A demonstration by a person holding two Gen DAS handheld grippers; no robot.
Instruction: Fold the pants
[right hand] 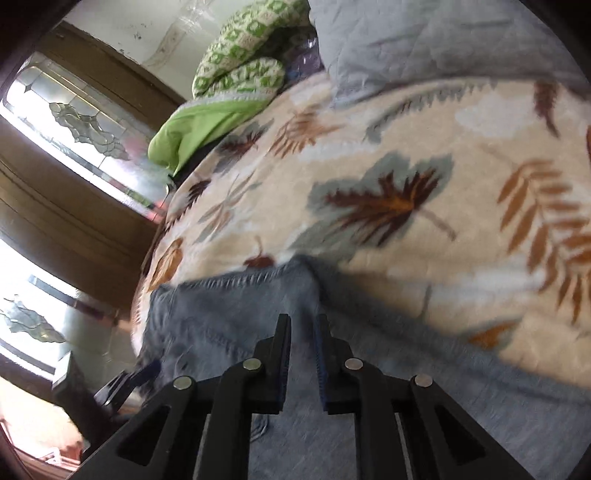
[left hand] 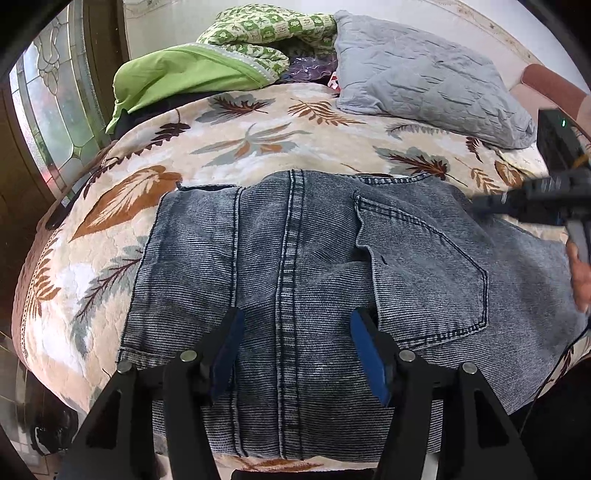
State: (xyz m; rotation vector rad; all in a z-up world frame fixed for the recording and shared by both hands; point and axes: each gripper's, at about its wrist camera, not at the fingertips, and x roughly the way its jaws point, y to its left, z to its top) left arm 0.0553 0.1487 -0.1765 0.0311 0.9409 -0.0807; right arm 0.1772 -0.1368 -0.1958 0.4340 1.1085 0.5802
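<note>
Grey-blue denim pants [left hand: 295,240] lie flat on the leaf-patterned bedspread [left hand: 251,140], back pocket [left hand: 424,273] up, waistband toward the far side. My left gripper [left hand: 297,317] hovers open just over the centre seam, its blue pads [left hand: 229,350] clear of the cloth. In the left wrist view my right gripper [left hand: 517,203] is at the pants' right edge, blurred, with a hand [left hand: 580,273] behind it. In the right wrist view my right gripper [right hand: 303,325] is shut on a raised ridge of the pants [right hand: 236,317], which runs between its fingers [right hand: 282,339].
A grey quilted pillow [left hand: 424,74] lies at the far right of the bed. A green cloth [left hand: 184,74] and a green checked quilt [left hand: 258,29] are piled at the far left. A leaded-glass window [left hand: 55,110] stands beyond the bed's left edge.
</note>
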